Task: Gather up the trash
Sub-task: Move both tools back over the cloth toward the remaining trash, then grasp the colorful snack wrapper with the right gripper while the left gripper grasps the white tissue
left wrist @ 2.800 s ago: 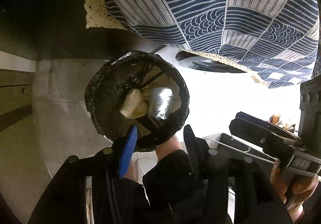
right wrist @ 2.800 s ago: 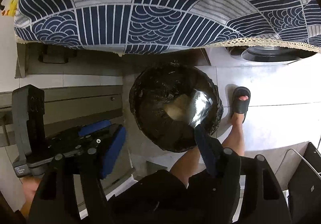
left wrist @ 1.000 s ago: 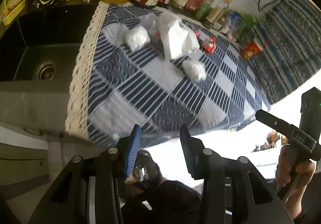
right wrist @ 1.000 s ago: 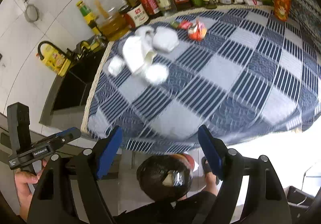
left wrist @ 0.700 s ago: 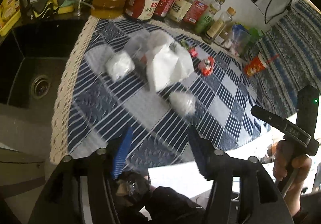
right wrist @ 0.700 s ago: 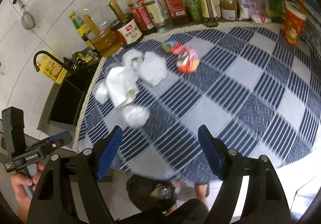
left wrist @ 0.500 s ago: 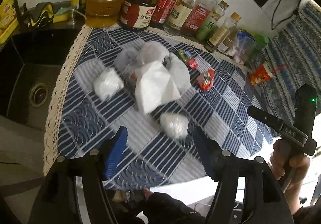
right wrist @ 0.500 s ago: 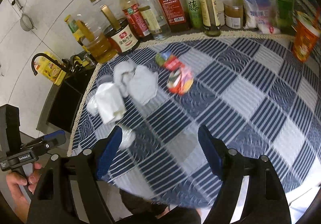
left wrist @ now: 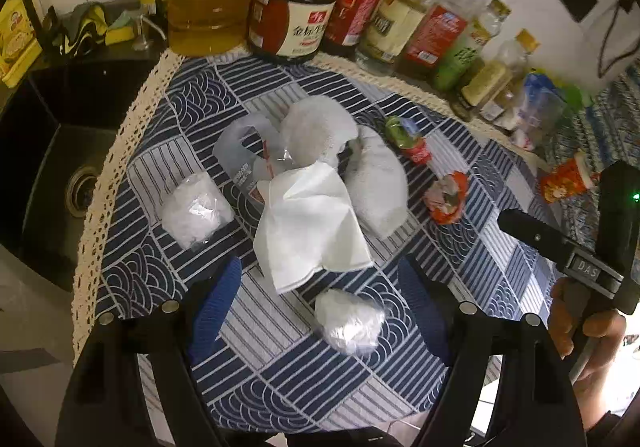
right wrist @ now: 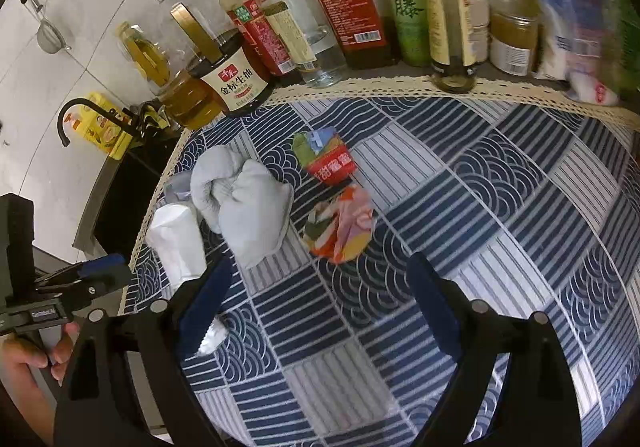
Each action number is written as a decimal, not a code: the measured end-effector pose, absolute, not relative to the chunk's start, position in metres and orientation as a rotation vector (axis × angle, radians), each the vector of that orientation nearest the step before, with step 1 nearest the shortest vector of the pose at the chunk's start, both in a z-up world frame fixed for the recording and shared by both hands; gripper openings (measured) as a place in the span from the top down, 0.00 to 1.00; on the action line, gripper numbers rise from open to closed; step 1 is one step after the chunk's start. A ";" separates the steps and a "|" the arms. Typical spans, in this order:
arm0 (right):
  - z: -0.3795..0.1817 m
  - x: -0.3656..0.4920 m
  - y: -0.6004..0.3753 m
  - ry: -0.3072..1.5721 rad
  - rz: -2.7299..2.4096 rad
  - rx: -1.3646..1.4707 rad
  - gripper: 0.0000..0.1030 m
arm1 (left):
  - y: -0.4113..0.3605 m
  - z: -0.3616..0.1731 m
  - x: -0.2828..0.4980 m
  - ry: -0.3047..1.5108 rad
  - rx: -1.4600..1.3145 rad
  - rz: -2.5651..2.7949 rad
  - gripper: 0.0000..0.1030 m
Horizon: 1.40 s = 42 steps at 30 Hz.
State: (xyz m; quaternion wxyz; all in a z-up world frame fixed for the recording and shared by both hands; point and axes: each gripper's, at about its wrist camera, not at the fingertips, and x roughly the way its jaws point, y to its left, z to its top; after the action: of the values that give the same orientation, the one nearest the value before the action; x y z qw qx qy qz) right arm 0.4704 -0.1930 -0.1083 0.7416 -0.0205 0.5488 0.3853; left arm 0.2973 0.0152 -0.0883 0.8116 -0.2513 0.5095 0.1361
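Above tablecloth [left wrist: 168,167], both grippers tilted down, empty

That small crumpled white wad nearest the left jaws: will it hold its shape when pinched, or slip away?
The crumpled white wad looks like balled thin plastic or paper, so it probably squashes rather than resists. It seems very light, so a nudge from one jaw may skate it across the quilted blue cloth. Its rounded shape might roll slightly; closing evenly from both sides seems safest.
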 end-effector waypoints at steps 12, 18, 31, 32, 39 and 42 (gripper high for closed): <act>-0.140 0.498 -0.170 1.243 0.890 -0.096 0.31 | 0.020 -0.111 0.326 1.147 -0.559 0.355 0.15; -0.151 0.502 -0.161 1.262 0.913 -0.121 0.41 | 0.021 -0.121 0.336 1.177 -0.558 0.376 0.15; -0.155 0.505 -0.158 1.248 0.934 -0.141 0.52 | 0.023 -0.136 0.349 1.216 -0.539 0.389 0.26; -0.154 0.504 -0.160 1.247 0.934 -0.137 0.52 | 0.022 -0.136 0.349 1.214 -0.534 0.389 0.26; -0.146 0.499 -0.165 1.224 0.933 -0.143 0.52 | 0.024 -0.131 0.345 1.191 -0.532 0.390 0.27; -0.142 0.496 -0.167 1.224 0.933 -0.136 0.52 | 0.026 -0.126 0.339 1.170 -0.539 0.390 0.27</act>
State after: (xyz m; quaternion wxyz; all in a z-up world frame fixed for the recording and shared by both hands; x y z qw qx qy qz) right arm 0.4964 -0.1666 -0.1415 0.7163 -0.0616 0.5528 0.4213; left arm 0.3389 0.0255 -0.1260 0.7819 -0.2494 0.5420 0.1804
